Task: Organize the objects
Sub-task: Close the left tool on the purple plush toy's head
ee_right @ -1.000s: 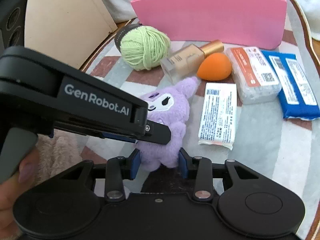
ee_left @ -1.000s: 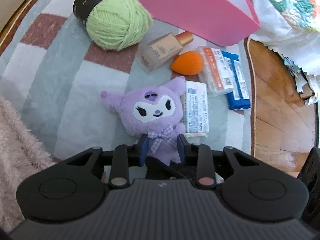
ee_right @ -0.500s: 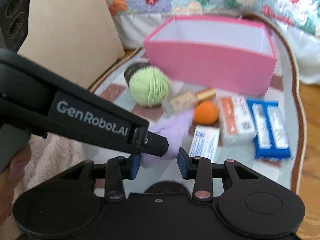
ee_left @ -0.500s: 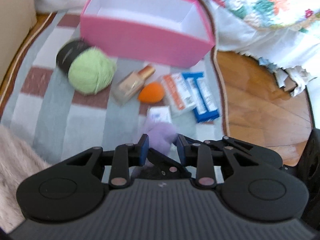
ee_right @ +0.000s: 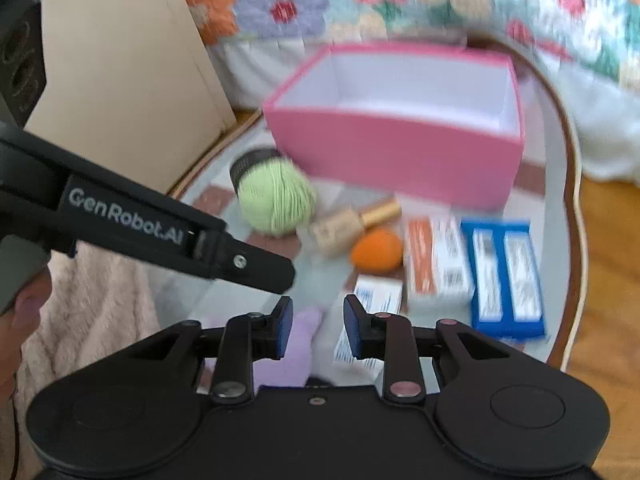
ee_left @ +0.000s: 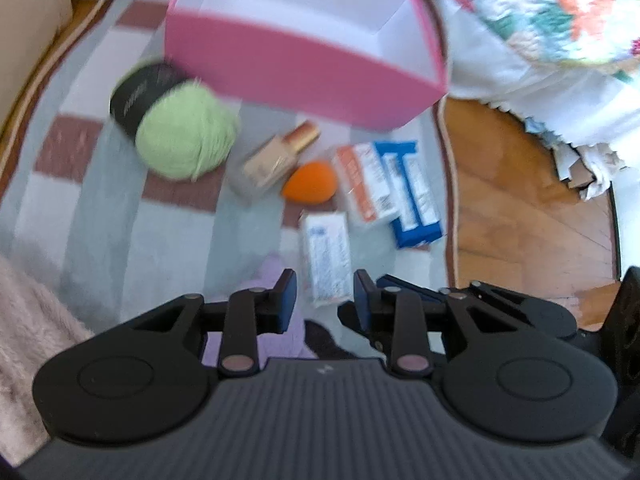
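Note:
A purple plush toy (ee_left: 294,338) hangs off the rug, mostly hidden under my left gripper (ee_left: 322,280), which is shut on it. In the right wrist view the plush toy (ee_right: 304,340) sits between the closing jaws of my right gripper (ee_right: 316,306). It touches the left pad, and a gap shows at the right pad. The left gripper (ee_right: 276,274) reaches in from the left just above it. An open pink box (ee_right: 400,156) stands at the back of the rug, with nothing seen inside.
On the striped rug (ee_left: 100,208) lie a green yarn ball (ee_left: 184,132), a foundation bottle (ee_left: 276,160), an orange sponge (ee_left: 310,182), a white pack (ee_left: 326,256), an orange-white pack (ee_left: 364,184) and a blue pack (ee_left: 412,196). Wooden floor (ee_left: 520,200) lies right, a fluffy pink blanket (ee_left: 28,320) left.
Both grippers have risen and carry the plush toy up off the rug. The pink box's opening has come into view. The right jaws stand narrower than before.

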